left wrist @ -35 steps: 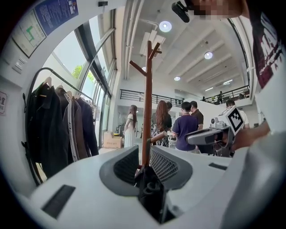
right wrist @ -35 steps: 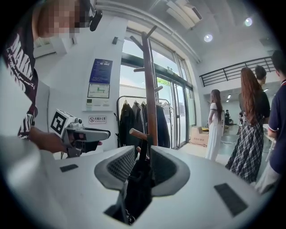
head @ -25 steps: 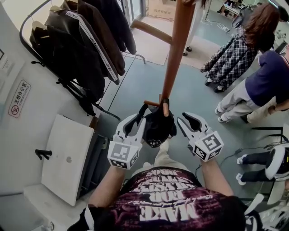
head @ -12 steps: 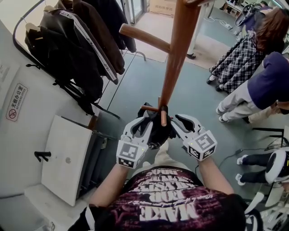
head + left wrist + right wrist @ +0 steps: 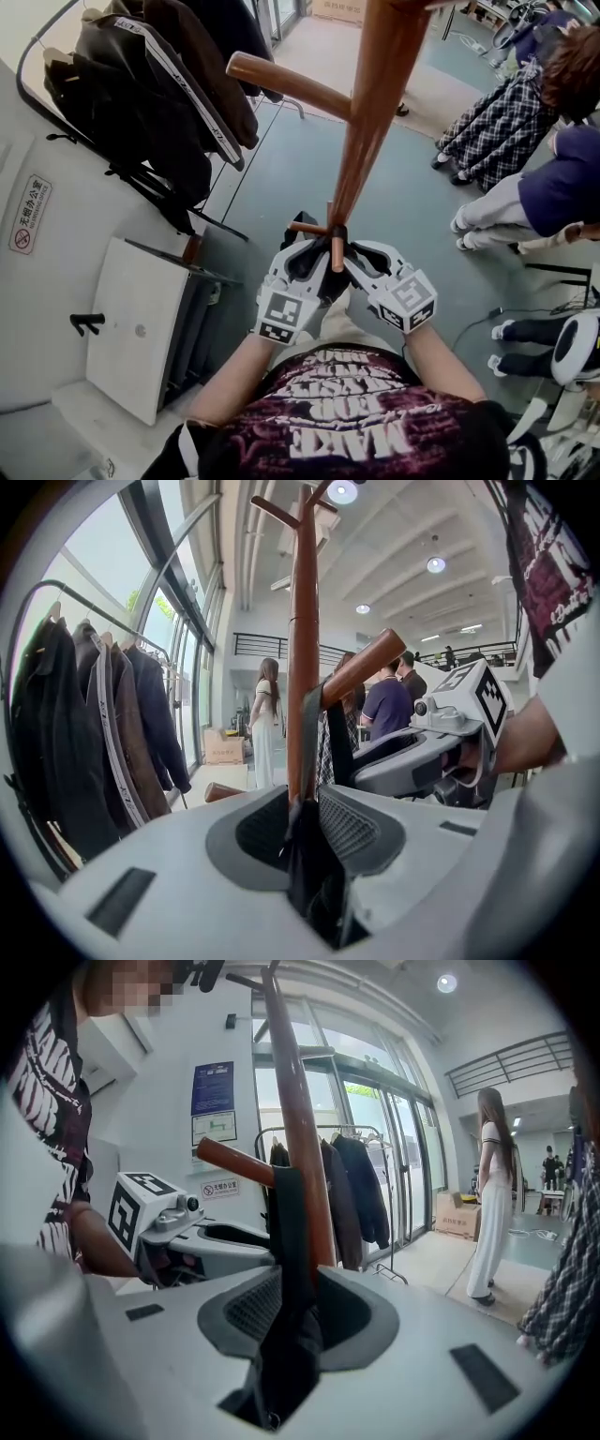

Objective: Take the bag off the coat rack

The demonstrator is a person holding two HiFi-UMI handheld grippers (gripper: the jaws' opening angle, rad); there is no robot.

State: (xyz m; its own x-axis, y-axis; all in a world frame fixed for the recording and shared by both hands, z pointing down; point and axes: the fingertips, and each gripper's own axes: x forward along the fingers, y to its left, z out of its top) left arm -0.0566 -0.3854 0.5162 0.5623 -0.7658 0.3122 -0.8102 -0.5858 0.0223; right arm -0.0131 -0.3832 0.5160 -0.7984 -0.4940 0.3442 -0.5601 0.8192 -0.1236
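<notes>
Your left gripper (image 5: 300,269) and right gripper (image 5: 364,268) are both clenched on the black fabric bag (image 5: 323,281), at its 9 and 3 o'clock. The bag hangs by its strap from a short peg (image 5: 336,253) of the brown wooden coat rack (image 5: 361,159).

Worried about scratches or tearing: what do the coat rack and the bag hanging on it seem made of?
Coat rack: probably wood, reddish-brown with a smooth, glossy finish; light gleams along the pole. Bag: apparently soft black fabric, matte, folding limply; its strap looks like flat webbing.
</notes>
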